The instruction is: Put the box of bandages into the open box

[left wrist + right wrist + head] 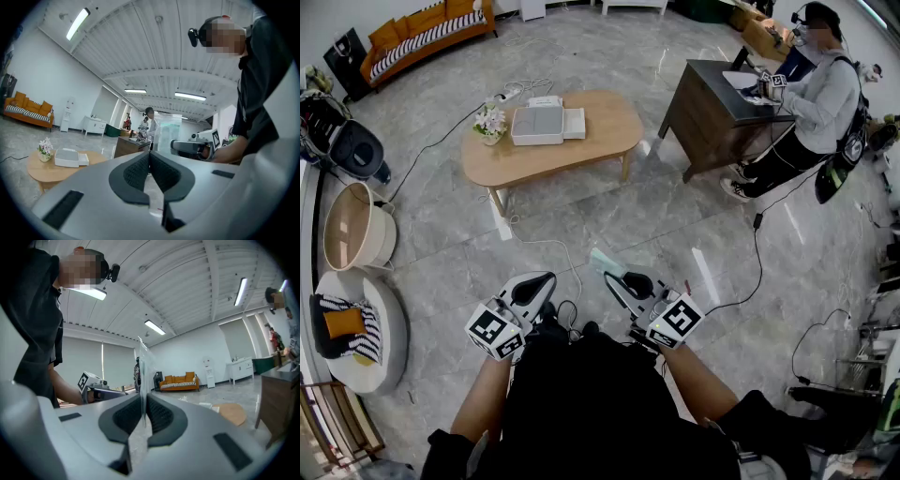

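Note:
The box of bandages (605, 260) is a thin, pale green, see-through pack. My right gripper (614, 277) is shut on its lower edge and holds it upright in front of my body. It shows edge-on between the pads in the right gripper view (142, 376). In the left gripper view it stands tall above the right gripper (187, 147). My left gripper (546, 278) is level beside it, shut with nothing in it (150, 157). The open white box (539, 122) lies on the oval wooden table (600, 141), far ahead across the floor.
A small pot of flowers (490, 122) stands left of the open box. A dark desk (717, 103) with a person (820, 94) at it is at the right. Cables (544, 246) trail over the floor. An orange sofa (422, 33) and a round basin (352, 225) sit at the left.

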A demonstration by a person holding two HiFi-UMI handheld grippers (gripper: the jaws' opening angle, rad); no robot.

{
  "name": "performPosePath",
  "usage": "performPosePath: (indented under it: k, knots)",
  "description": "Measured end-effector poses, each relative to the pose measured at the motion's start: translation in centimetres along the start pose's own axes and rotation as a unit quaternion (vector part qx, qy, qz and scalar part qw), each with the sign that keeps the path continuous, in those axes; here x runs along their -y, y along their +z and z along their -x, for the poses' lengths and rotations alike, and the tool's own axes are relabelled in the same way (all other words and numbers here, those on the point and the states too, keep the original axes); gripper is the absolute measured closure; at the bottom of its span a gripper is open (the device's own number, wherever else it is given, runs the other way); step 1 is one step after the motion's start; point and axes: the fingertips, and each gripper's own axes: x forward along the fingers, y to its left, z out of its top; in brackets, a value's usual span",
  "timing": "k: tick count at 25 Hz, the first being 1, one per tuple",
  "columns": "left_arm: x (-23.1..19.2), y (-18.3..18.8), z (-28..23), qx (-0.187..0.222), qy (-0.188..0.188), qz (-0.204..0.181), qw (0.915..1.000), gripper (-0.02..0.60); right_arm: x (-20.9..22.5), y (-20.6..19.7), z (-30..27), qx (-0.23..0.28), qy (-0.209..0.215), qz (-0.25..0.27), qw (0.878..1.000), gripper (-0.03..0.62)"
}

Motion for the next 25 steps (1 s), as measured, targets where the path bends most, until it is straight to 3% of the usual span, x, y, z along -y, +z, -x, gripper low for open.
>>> performPosePath:
  k: [14, 25]
  knots:
    - [0.7, -0.6, 0.4, -0.005, 0.001, -0.009, 0.9999, 0.565, 0.1, -0.7, -0.3, -0.006, -0.007, -0.014, 1.000, 0.563]
    - [1.3, -0.8, 0.6, -0.004, 0.014, -0.008, 0.9999, 0.565, -0.6, -1.1, 0.1, -0.005, 0.013, -0.013, 1.000, 0.563]
